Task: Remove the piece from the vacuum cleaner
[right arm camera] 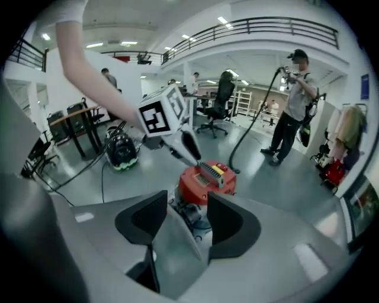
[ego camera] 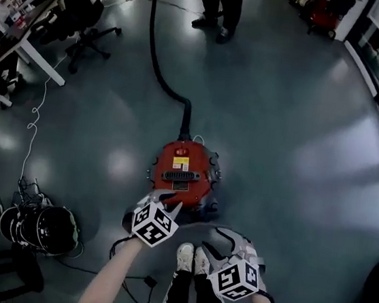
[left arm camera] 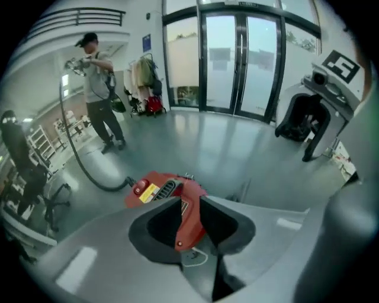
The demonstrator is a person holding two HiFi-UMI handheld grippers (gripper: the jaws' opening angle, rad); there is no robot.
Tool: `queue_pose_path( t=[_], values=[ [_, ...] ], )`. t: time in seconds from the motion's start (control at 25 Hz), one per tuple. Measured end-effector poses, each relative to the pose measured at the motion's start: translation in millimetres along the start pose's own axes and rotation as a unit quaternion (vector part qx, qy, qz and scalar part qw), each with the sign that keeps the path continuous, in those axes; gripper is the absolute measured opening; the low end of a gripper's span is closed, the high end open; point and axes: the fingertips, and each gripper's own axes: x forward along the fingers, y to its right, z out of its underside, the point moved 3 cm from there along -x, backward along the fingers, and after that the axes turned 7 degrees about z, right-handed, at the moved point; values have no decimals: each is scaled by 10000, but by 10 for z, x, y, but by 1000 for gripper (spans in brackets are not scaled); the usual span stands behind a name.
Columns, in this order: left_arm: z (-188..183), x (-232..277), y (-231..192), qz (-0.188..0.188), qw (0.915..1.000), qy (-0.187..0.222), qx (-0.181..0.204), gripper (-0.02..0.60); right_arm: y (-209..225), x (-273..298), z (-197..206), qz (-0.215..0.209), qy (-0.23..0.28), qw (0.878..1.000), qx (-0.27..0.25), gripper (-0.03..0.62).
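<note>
**Head view:** the red vacuum cleaner (ego camera: 183, 174) sits on the floor just ahead of the person's feet, and its black hose (ego camera: 160, 68) runs away from them. The left gripper (ego camera: 166, 205) is at the cleaner's near edge. The right gripper (ego camera: 216, 243) hangs near it but apart.

**Left gripper view:** the 2 jaws are partly open and straddle the red casing's edge, with no firm clamp visible. The pads should probably seat squarely before closing, and the pull should follow the piece's own release line.

**Right gripper view:** its jaws are wide apart and hold nothing, with the cleaner just beyond them. Bracing the body with this gripper would likely stop the cleaner from lifting.
</note>
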Motion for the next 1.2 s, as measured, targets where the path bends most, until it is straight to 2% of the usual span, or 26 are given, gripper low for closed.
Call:
queue_pose_path(
  t=[0.12, 0.2, 0.28, 0.36, 0.44, 0.56, 0.72, 0.88, 0.92, 0.96, 1.0, 1.2],
  values=[
    [307, 383, 99, 357, 9963, -685, 366, 86, -299, 284, 505, -389, -661, 9958, -496, 284],
    [422, 594, 54, 497, 9914, -1022, 643, 77, -337, 557, 712, -475, -949, 9907, -853, 313],
    [501, 790, -13, 605, 9867, -1254, 842, 77, -310, 848, 846, -555, -1100, 9860, -1125, 330],
    [586, 876, 36, 760, 9820, -1424, 977, 77, -382, 1028, 1005, -819, -1343, 9798, -1234, 347],
    [629, 887, 89, 955, 9795, -1485, 972, 71, -433, 1164, 1180, -1065, -1656, 9708, -1368, 357],
    [609, 921, 80, 1122, 9793, -1496, 770, 21, -349, 1375, 1380, -1116, -1980, 9617, -1534, 327],
    [606, 955, 105, 1175, 9705, -1800, 1089, 17, -323, 1555, 1499, -1129, -2175, 9588, -1440, 281],
    [599, 970, 99, 1369, 9694, -1811, 937, 17, -433, 1625, 1655, -1367, -2489, 9470, -1499, 244],
    [598, 972, 102, 1399, 9696, -1795, 896, 15, -445, 1625, 1679, -1300, -2518, 9454, -1613, 183],
    [599, 972, 103, 1417, 9695, -1794, 878, 17, -452, 1624, 1691, -1204, -2519, 9445, -1732, 60],
    [600, 973, 102, 1428, 9691, -1810, 882, 17, -456, 1622, 1694, -1132, -2513, 9443, -1797, 41],
    [608, 978, 96, 1438, 9664, -1904, 961, 17, -532, 1583, 1696, -1188, -2489, 9441, -1804, 37]
  ],
)
